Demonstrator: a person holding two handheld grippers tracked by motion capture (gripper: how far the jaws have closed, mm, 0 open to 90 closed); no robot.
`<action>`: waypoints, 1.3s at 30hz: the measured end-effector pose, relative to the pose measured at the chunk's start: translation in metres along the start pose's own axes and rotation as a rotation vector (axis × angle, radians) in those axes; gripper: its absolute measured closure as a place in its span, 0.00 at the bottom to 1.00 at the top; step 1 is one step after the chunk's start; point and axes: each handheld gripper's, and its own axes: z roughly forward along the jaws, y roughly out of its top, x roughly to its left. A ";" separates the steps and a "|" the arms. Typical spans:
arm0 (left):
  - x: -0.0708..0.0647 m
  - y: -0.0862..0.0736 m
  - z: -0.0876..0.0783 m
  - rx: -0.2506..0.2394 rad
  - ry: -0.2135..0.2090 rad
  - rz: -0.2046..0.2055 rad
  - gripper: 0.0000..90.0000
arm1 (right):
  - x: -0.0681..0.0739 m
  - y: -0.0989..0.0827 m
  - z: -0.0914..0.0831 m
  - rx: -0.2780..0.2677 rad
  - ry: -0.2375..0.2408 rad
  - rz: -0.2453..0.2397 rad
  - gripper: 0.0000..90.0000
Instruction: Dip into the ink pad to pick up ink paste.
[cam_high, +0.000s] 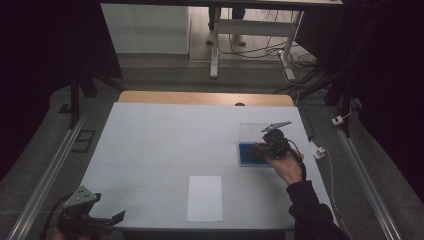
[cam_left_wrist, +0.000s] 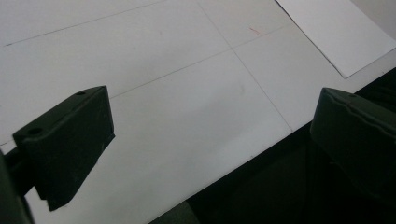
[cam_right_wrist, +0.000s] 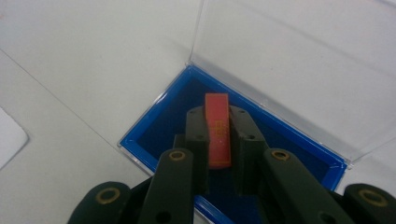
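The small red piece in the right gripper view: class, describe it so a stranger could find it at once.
Start at the white table and find the blue tray with a clear hinged lid on its right side. Above that tray, the right hand-held gripper pinches the thin red piece, the only red thing there.

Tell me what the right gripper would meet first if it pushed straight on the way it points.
Probably the blue tray of the open clear-lidded case: the right gripper, clamped on a red flat piece, points down into it. Depth is unclear.

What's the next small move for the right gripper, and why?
Probably lower it a little, then open. The right gripper is shut on a thin red card held on edge above the blue tray of the open clear case, not yet resting in it.
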 end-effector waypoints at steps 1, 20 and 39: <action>0.000 0.000 0.000 0.000 0.000 -0.001 0.00 | 0.000 0.000 0.002 0.004 -0.001 -0.004 0.88; -0.001 0.000 0.000 0.006 0.003 -0.001 0.00 | 0.019 0.000 0.012 0.060 -0.113 -0.058 0.89; 0.000 -0.001 -0.001 -0.001 -0.006 -0.008 0.00 | 0.002 -0.004 -0.005 -0.046 -0.045 0.022 0.88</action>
